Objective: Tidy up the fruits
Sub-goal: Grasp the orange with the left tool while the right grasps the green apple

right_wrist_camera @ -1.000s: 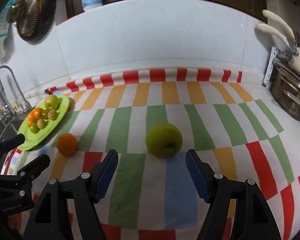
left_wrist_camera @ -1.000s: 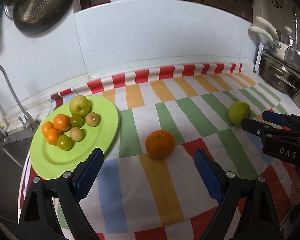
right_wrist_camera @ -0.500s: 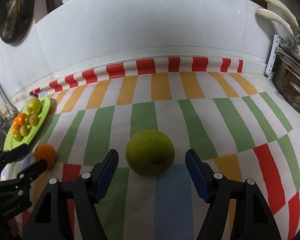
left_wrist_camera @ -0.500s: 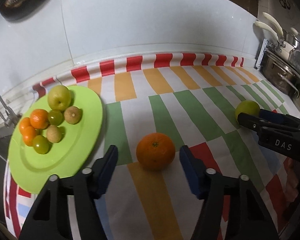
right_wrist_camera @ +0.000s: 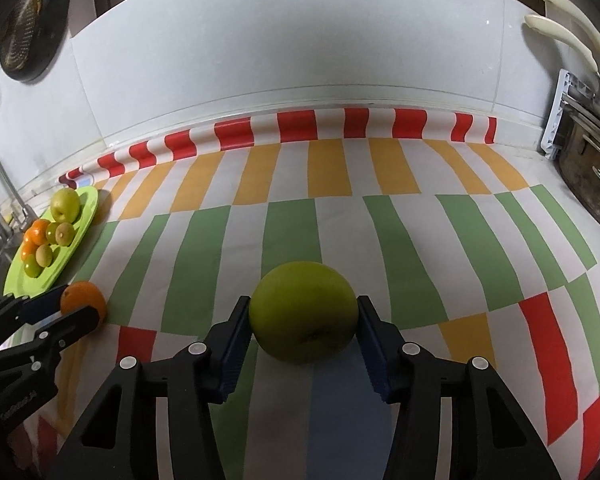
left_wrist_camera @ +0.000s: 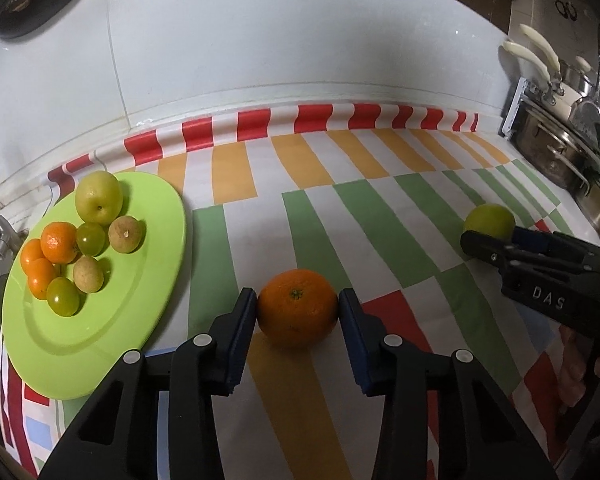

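Both tools advanced, jaws closing: left tool (left_wrist_camera: 298, 306) on orange (left_wrist_camera: 297, 308), right tool (right_wrist_camera: 303, 314) on green apple (right_wrist_camera: 303, 312); eight fruits are held on plate (left_wrist_camera: 112, 320).

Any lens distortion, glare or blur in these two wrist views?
Left wrist: strong fisheye bend in the striped cloth and dark corners; orange sharp; soft shadows beside fruit on the green plate. Right wrist: same curving; green apple sharp, its lower side shaded; no harsh glare.

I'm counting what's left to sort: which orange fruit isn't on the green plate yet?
The large orange on the striped cloth, between the closing left gripper pads. The smaller oranges sit clustered on the green plate.
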Tool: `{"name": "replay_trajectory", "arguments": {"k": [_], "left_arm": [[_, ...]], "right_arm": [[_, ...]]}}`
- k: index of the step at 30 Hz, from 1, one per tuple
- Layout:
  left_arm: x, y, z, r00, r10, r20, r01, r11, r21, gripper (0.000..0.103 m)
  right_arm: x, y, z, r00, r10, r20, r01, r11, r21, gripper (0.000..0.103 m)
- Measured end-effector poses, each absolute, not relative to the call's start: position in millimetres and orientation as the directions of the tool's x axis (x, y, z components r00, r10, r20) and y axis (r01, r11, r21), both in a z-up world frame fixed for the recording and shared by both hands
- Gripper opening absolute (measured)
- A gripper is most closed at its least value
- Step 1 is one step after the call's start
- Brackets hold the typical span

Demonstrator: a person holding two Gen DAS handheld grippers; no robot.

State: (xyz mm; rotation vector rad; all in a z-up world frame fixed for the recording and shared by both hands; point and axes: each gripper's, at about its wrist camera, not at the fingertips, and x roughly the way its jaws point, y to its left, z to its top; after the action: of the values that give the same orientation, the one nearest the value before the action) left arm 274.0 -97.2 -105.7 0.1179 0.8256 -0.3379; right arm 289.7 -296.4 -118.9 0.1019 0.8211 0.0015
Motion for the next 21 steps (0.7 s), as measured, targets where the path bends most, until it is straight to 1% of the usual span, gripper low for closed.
{"name": "replay_trajectory", "arguments": {"k": [11, 21], "left_arm": [[259, -89, -82, 0.675, -0.259, -0.691, 0.333, 0.942, -0.027, 0.042], [231, -72, -61, 0.714, -0.254, -0.652, 0.311, 0.95, -0.029, 0.042]], "right_arm": [[272, -284, -99, 0.712, 0.068, -0.699, -0.005, 0.996, 0.092, 0.052], [249, -266, -73, 0.747, 0.093, -0.659, -0.049, 0.995, 0.085, 0.052]]}}
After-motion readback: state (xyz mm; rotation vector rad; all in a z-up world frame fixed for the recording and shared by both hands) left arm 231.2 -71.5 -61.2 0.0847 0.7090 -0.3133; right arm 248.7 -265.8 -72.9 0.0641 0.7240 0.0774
